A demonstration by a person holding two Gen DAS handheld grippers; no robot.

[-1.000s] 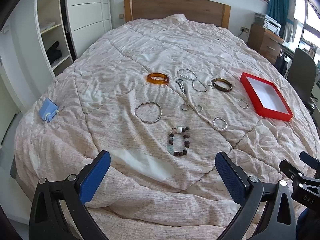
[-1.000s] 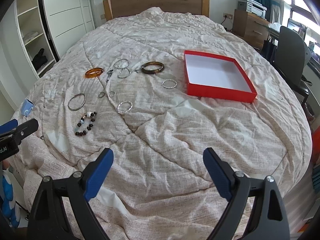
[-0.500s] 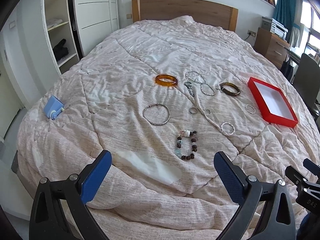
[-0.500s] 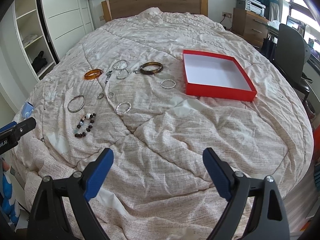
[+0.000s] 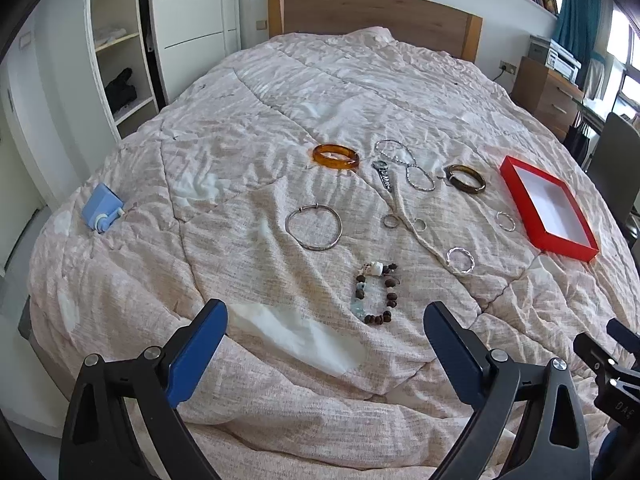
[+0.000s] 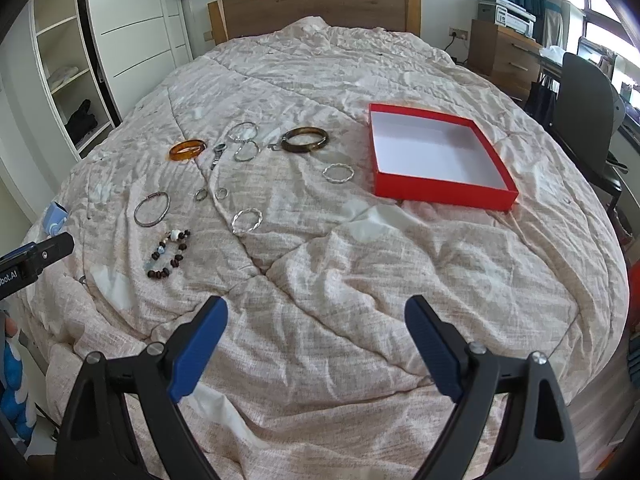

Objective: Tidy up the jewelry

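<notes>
Left gripper [image 5: 324, 330]: jaws wide apart, holding nothing, hovering over the near edge of the bed [image 5: 248, 128].
Right gripper [image 6: 316, 328]: also spread wide and empty, over bare quilt nearer the camera than the box [image 6: 440, 190].
Box: red, open, empty; its long axis runs away from the camera toward the headboard, slightly angled.
Jewelry: all on the quilt left of the box, none inside yet.
Nearest the box: a small silver ring [image 6: 338, 172], just beside its left wall.
Beaded bracelet [image 5: 375, 294]: farthest from the box, nearest the left gripper; stretched into an oval, long axis pointing toward the headboard.
Watch [image 5: 383, 174]: well left of the box, lying nearly head-to-foot along the bed.
Amber bangle [image 5: 335, 157]: flat, farther left of the box than the dark bangle [image 5: 466, 178].
Risk, thin rings: they sink into soft folds, so the jaws may pinch quilt instead.
Risk, beads: a one-sided grip likely lets the loop dangle and snag.
Risk, chains: the two beside the watch lie close enough that lifting one may drag the other.
</notes>
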